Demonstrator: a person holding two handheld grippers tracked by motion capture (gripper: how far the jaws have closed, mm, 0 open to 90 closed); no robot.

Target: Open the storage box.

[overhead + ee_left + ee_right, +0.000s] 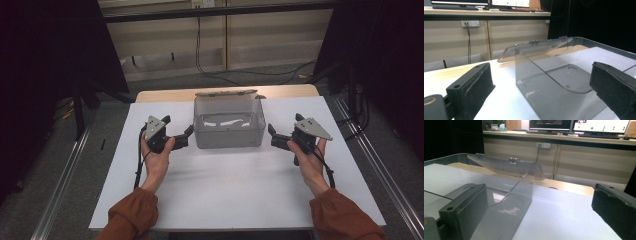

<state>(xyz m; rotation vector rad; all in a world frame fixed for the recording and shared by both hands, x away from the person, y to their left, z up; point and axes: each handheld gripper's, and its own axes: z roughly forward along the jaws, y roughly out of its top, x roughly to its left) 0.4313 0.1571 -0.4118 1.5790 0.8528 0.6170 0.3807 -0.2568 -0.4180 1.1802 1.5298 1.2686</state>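
Box: clear plastic box (229, 131), lid swung back, sits mid-desk toward 12 o'clock.
Left gripper (184, 138): jaws released, straddling the box's 9 o'clock wall.
Right gripper (276, 137): jaws released at 3 o'clock, mirrored, likely for a two-sided hold.

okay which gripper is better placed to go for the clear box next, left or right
Left, narrowly. In the high view the left gripper, jaws open, sits almost at the clear box and its left wall, while the open right gripper stands slightly farther off its right wall.
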